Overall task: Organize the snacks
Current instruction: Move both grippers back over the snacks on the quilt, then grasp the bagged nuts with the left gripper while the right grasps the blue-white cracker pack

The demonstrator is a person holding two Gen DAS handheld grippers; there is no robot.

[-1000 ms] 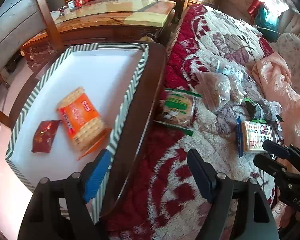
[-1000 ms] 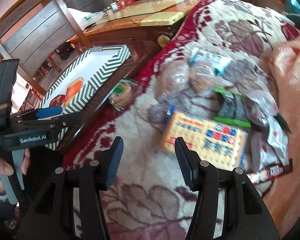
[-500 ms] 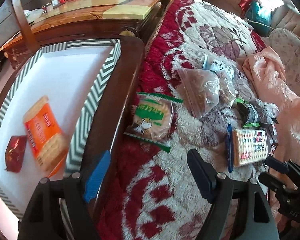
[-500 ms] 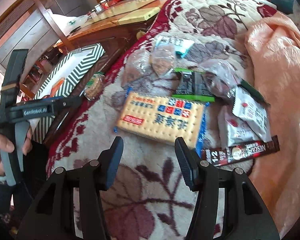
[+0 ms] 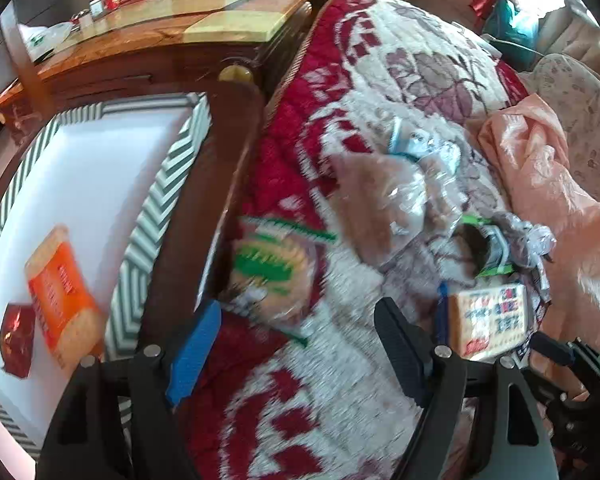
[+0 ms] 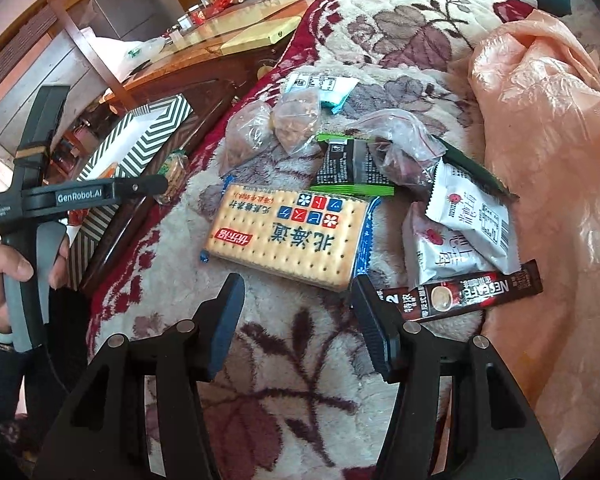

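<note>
Floral blanket [image 6: 300,360]: coffee stick [image 6: 460,294] beside cracker pack [image 6: 288,240] (perhaps touching).

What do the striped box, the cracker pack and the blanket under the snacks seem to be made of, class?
Striped box: probably cardboard, matte printed stripes, stiff straight walls.
Cracker pack: thin clear plastic film, glossy, with crackers showing through.
Blanket: plush fabric, likely synthetic fleece, with fuzzy pile and soft folds.
</note>
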